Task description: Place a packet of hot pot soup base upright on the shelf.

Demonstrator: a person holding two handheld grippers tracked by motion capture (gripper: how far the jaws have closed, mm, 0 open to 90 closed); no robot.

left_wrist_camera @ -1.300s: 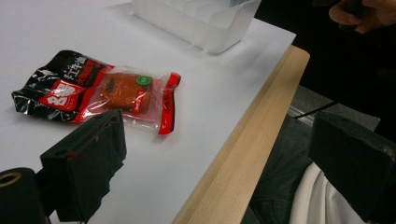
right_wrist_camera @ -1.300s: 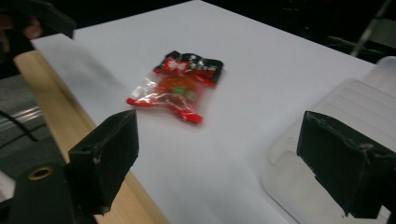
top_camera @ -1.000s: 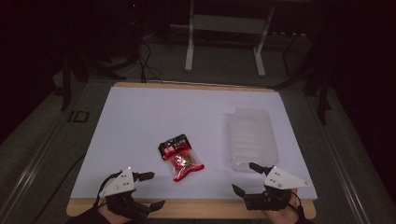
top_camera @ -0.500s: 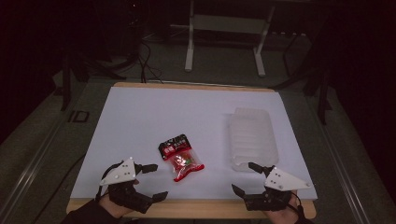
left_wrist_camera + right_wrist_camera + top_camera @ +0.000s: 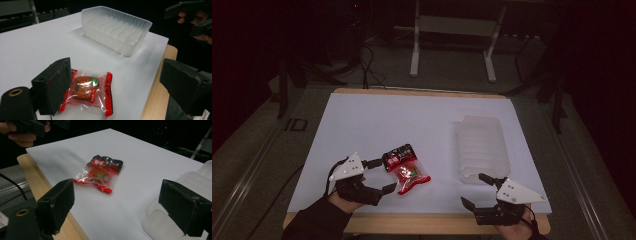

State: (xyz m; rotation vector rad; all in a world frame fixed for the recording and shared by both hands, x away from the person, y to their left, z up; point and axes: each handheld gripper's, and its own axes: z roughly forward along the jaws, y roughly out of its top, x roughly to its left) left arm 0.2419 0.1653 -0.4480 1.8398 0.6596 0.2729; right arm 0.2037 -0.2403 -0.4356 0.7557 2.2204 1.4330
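The snack packet (image 5: pixel 406 168) lies flat on the white tabletop (image 5: pixel 412 120), near the front edge and well to the left of the clear plastic tray (image 5: pixel 481 145), which serves here as the landmark. The left tongs (image 5: pixel 382 175) stand spread wide, just on the side of the packet away from the tray, one jaw touching or nearly touching the packet's dark end and the other set off nearer the front edge; in the left gripper view the packet (image 5: pixel 88 91) sits between the jaws, close against the left one (contact cannot be confirmed). The packet's long axis runs slantwise, its dark printed end pointing away from the person and its clear red-edged end toward the front edge. The right tongs (image 5: pixel 476 190), also spread and holding nothing, hover by the tray's near corner, well apart from the packet (image 5: pixel 101 173). The left hand is judged plainly nearer; a closing move would need the jaws centred across the packet's narrow width.
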